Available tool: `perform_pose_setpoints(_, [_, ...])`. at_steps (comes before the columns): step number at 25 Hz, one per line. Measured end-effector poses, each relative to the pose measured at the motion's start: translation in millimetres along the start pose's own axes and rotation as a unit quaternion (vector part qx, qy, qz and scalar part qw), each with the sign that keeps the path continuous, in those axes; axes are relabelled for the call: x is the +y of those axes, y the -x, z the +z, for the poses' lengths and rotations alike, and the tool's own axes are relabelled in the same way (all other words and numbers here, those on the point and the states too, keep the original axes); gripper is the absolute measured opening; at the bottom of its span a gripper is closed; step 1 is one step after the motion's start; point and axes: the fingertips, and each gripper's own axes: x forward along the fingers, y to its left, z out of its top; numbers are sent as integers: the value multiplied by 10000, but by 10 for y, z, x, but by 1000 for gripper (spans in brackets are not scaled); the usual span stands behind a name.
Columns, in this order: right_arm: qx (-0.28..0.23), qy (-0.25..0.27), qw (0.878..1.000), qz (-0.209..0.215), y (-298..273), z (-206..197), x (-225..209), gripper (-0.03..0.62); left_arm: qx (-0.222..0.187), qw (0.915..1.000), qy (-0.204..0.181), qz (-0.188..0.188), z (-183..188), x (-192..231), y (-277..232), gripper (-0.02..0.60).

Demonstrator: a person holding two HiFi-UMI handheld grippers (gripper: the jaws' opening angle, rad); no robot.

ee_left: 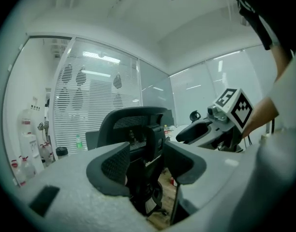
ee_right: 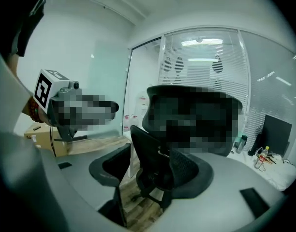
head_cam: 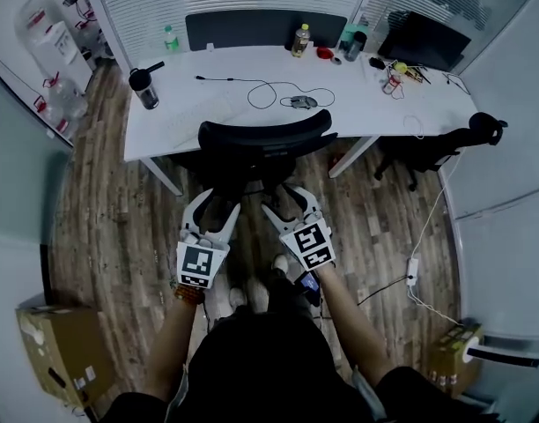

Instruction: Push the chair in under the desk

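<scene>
chair (head_cam: 263, 139): black mesh, curved back | left gripper (head_cam: 217, 204): jaws apart | right gripper (head_cam: 285, 201): jaws apart

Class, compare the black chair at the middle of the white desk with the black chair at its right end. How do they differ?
The middle chair stands at the desk's long front edge; the end chair stands off its right corner. The middle chair's backrest faces the person; the end chair appears turned sideways. Both are black, on the wooden floor.
</scene>
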Motion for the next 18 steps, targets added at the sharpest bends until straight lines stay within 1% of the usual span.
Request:
perform_pose_setpoints(3, [-73, -57, 10000, -24, 126, 14, 140, 247, -114, 9999, -31, 44, 42, -77, 99, 206])
perform_pose_setpoints(7, [-136, -197, 9997, -51, 205, -7, 405, 232, -189, 9996, -74, 217, 65, -91, 288, 178])
perform_pose_setpoints(12, [-174, -408, 9990, -89, 365, -35, 610, 219, -291, 9986, 16, 430, 67, -235, 403, 160])
perform_pose_setpoints(16, [-349, -534, 9979, -147, 448, 72, 760, 212, -292, 9979, 121, 558, 54, -329, 526, 140])
perform_pose_setpoints(17, [-403, -541, 9976, -174, 474, 105, 798, 207, -285, 9978, 182, 569, 44, -353, 560, 132])
perform_pose_setpoints(18, [-442, -530, 9975, -179, 496, 129, 842, 187, -265, 9977, 264, 562, 29, -380, 590, 121])
